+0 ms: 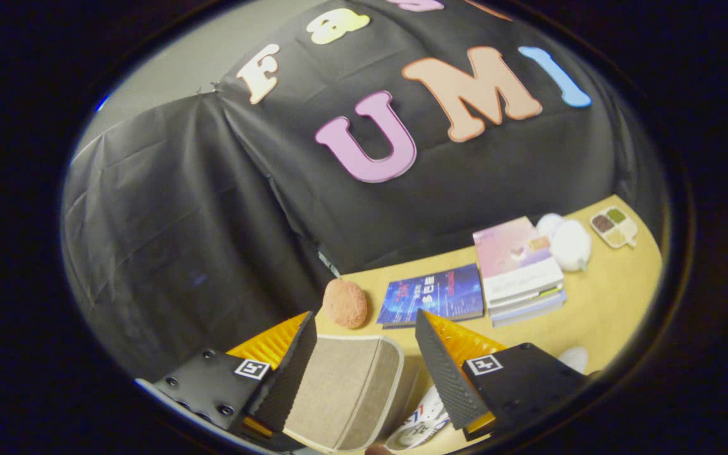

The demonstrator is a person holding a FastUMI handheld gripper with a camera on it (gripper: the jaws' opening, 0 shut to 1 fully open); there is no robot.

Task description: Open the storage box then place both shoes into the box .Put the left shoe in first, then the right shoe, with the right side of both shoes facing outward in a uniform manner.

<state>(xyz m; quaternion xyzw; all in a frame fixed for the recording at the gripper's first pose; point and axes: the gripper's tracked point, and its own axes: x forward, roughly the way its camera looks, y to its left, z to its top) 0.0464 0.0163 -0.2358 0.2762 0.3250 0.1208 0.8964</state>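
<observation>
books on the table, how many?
At least 4: one blue book lying flat beyond the open tongs, and a stack of about three beside it, pink cover on top. Edges blur; more may hide.

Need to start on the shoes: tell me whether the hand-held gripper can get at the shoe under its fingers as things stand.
Probably yes. The hand-held gripper is open, and the shoe lies just below, beside the beige storage box, with nothing over it. Only part of the shoe shows, so the grip angle is uncertain.

Matt woven-cloth storage box [345,392]
</observation>
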